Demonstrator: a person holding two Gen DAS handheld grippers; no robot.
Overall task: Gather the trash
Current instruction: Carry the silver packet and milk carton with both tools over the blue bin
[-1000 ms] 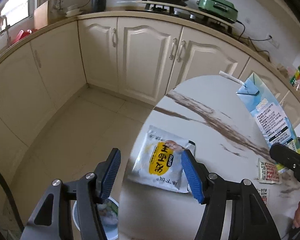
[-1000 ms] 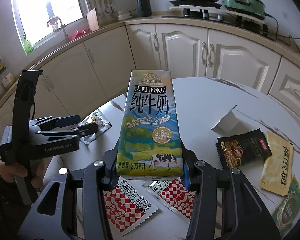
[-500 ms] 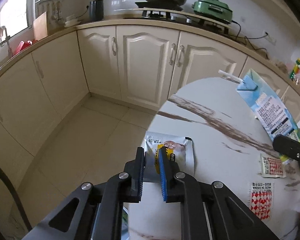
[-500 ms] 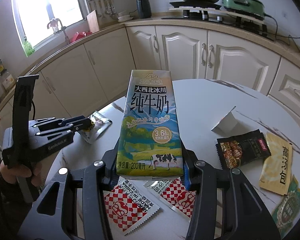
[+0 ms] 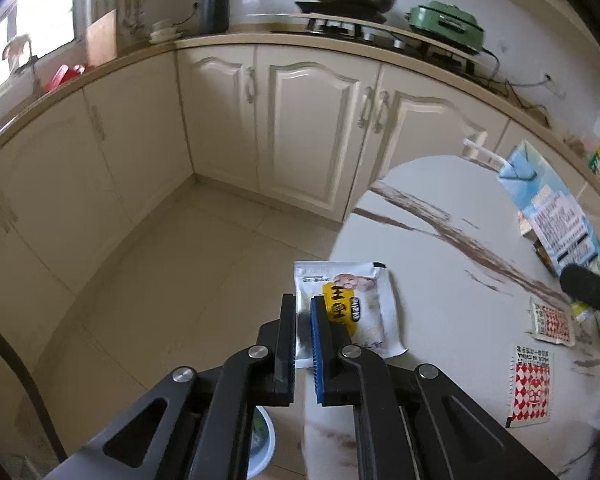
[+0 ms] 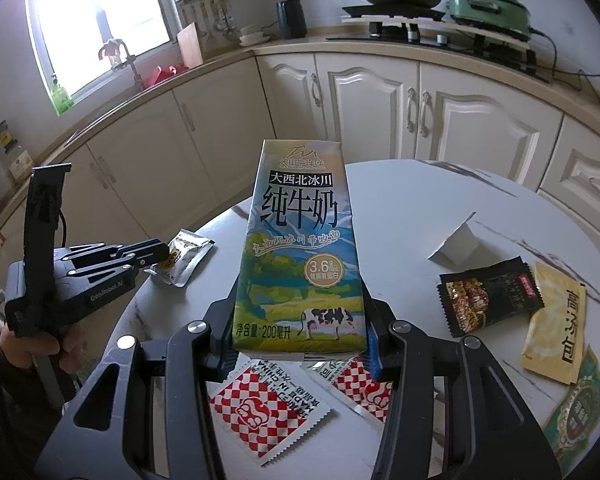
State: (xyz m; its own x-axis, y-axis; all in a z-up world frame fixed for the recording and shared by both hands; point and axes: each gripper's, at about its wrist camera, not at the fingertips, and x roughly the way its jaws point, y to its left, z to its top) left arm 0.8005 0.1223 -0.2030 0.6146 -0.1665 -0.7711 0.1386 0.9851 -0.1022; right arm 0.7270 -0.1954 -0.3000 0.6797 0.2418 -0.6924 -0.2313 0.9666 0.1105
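Kitchen, round marble surface (image 6: 440, 200) strewn with wrappers; left gripper (image 5: 302, 316) fingers pinching snack packet (image 5: 352, 308) edge; right gripper (image 6: 300, 344) fingers clamping milk carton (image 6: 300, 248); pickup step; next, likely lift packet clear, carry toward bin.

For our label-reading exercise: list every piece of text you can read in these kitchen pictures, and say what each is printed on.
"大西北冰川", "纯牛奶", "3.6g", "净含量:200毫升": milk carton, held by the right gripper.
"MADE IN CHINA": red-checked sachet.
"高汤包": yellow sachet.
Print on the black sachet and on the white packet in the left gripper: too blurred to read.
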